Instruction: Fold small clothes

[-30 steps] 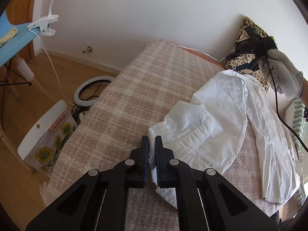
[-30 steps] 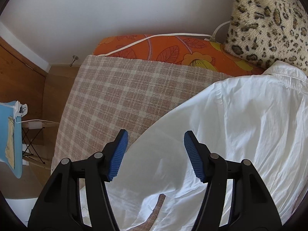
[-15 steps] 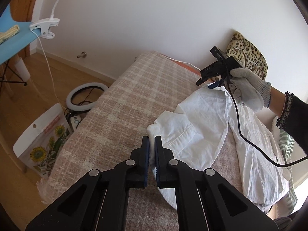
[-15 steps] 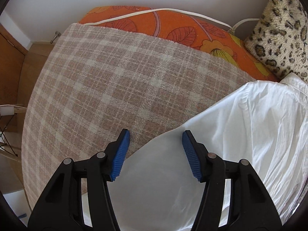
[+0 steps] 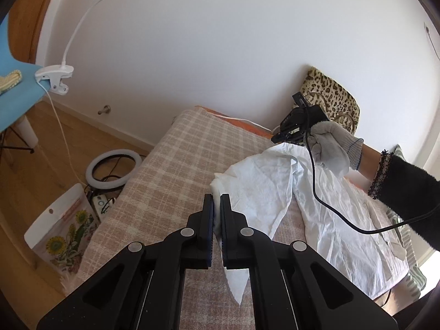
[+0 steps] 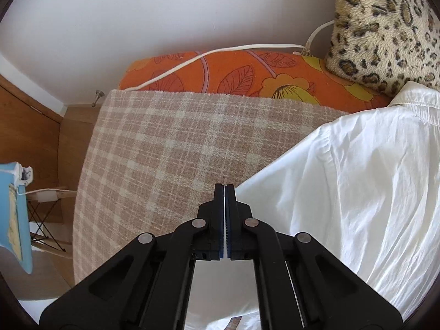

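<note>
A white shirt (image 5: 275, 187) lies crumpled on the plaid blanket (image 5: 178, 165) of a bed. My left gripper (image 5: 217, 206) is shut on a corner of it, held a little above the blanket, and a white flap hangs below the jaws. In the right wrist view the right gripper (image 6: 225, 189) is shut on the shirt's (image 6: 357, 192) near edge, with a thin white strip pinched between the blue pads. The left wrist view shows a gloved hand (image 5: 330, 143) holding that right gripper (image 5: 277, 137) at the shirt's far end.
A leopard-print cushion (image 6: 385, 27) and an orange flowered sheet (image 6: 233, 74) with a white cable (image 6: 206, 55) lie at the bed's head. On the floor to the left are a ring light (image 5: 112, 165) and a sunflower bag (image 5: 63, 228). A clamp lamp (image 5: 55, 77) grips a blue board.
The right gripper came down to the shirt's edge and closed on it. The left gripper rose, lifting its corner of the shirt off the blanket.
</note>
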`<state>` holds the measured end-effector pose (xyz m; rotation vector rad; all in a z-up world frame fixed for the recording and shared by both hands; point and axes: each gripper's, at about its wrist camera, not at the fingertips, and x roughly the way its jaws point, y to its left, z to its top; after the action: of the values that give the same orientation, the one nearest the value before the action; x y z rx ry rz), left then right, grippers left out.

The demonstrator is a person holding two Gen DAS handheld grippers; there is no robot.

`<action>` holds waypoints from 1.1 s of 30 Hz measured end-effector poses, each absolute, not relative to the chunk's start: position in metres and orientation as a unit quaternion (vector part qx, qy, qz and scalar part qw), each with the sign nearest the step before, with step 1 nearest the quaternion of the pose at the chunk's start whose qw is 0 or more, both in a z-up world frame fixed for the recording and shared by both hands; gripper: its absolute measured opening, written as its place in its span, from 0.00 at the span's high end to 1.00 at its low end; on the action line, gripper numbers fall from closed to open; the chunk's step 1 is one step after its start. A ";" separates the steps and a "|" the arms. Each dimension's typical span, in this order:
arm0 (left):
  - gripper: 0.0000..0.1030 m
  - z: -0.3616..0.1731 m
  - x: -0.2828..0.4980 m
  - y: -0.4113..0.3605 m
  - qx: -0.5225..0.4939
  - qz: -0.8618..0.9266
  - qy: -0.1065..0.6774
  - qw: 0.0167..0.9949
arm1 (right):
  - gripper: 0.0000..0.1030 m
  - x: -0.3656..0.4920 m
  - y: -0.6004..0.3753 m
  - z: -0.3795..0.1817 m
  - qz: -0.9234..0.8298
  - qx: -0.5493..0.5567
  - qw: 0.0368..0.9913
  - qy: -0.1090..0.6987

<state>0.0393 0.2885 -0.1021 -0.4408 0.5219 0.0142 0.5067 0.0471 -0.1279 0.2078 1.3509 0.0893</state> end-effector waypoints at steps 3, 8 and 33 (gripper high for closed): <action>0.97 -0.091 0.032 0.283 -0.200 0.001 0.244 0.949 | 0.99 0.509 0.029 -0.106 0.051 0.151 0.781 0.604; 0.97 -0.105 0.030 0.276 -0.193 0.002 0.270 0.943 | 0.98 0.505 0.036 -0.106 0.071 0.128 0.758 0.635; 0.97 -0.101 0.000 0.196 -0.146 -0.120 0.281 0.941 | 0.88 0.475 0.129 -0.173 0.052 -0.113 0.722 0.681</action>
<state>-0.0001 0.1961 -0.1014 -0.2973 0.5723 -0.2438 0.4745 0.1289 -0.1726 -0.2495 1.5045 0.1151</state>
